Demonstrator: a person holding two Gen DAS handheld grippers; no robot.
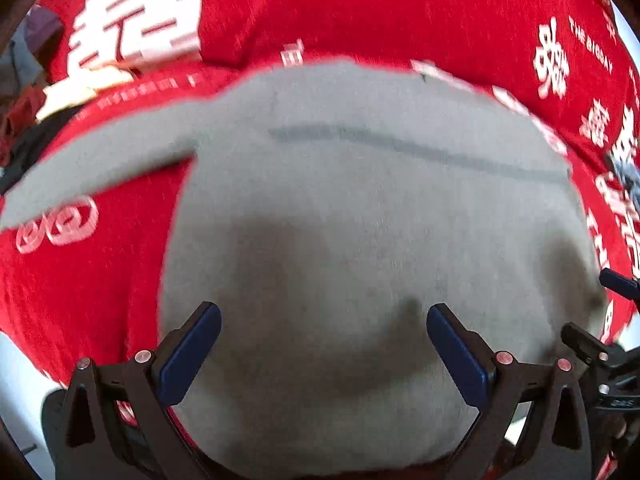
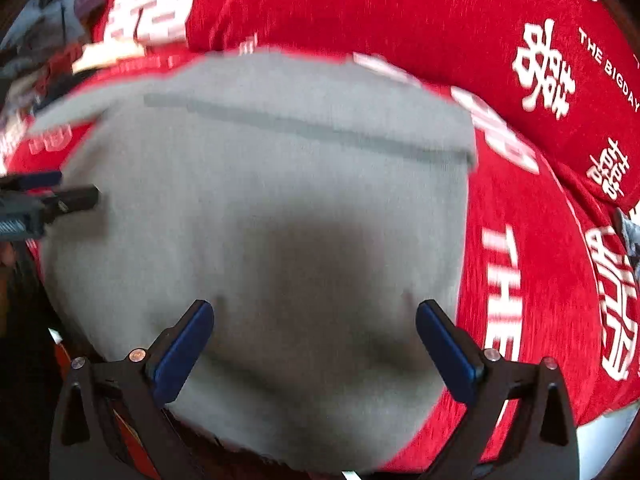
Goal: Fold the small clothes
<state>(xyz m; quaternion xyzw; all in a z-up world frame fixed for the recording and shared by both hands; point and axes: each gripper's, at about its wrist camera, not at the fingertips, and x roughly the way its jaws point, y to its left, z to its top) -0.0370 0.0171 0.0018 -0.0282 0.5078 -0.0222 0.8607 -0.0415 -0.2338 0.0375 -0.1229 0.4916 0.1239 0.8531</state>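
Note:
A small grey garment (image 1: 360, 208) lies flat on a red cloth, one sleeve stretched out to the left and a darker stripe across its upper part. My left gripper (image 1: 324, 320) hovers just above its near part, open, nothing between the blue pads. In the right wrist view the same grey garment (image 2: 280, 200) fills the middle, and my right gripper (image 2: 314, 316) is open over its near edge, holding nothing. The right gripper's tips (image 1: 616, 284) show at the right edge of the left view; the left gripper's tips (image 2: 60, 196) show at the left edge of the right view.
A red cloth with white printed characters (image 1: 400, 12) covers the surface under the garment. A red cushion with the same print (image 2: 540, 60) lies at the back right. Other heaped clothes (image 1: 24, 80) sit at the far left.

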